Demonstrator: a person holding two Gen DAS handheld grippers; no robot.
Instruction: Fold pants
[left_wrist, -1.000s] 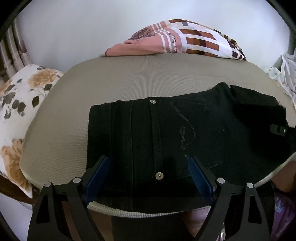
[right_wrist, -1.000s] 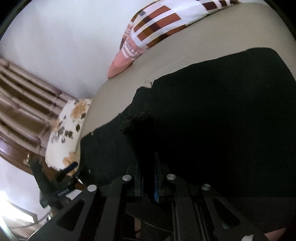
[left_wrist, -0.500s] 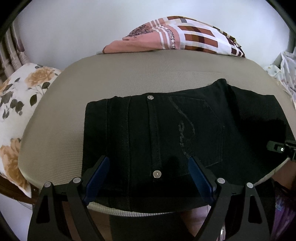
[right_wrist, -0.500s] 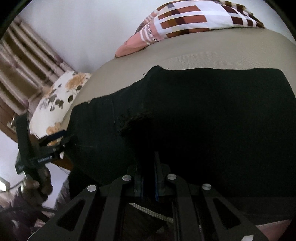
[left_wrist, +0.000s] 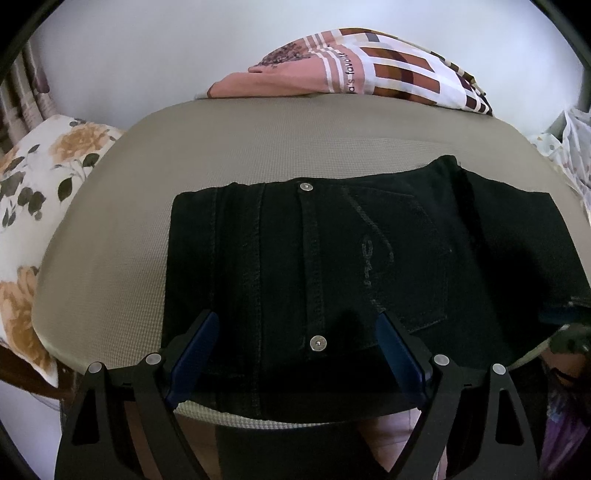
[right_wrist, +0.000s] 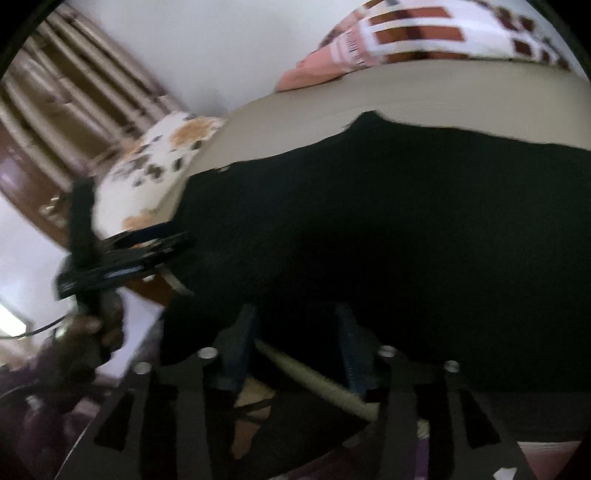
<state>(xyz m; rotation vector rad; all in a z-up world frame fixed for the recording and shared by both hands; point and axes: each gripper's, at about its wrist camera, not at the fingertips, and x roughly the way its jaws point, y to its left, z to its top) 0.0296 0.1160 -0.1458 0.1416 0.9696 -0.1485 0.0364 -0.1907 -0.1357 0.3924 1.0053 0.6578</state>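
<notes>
Released now, the right claw has spread its fingers and backed off the hem it was pinching a moment ago. One pair of black jeans lies folded flat on the beige padded table, two metal rivets showing along a seam. The left claw hovers wide open over the near edge, gripping nothing. One checked pink cloth sits at the far edge; one floral pillow lies beside the table.
</notes>
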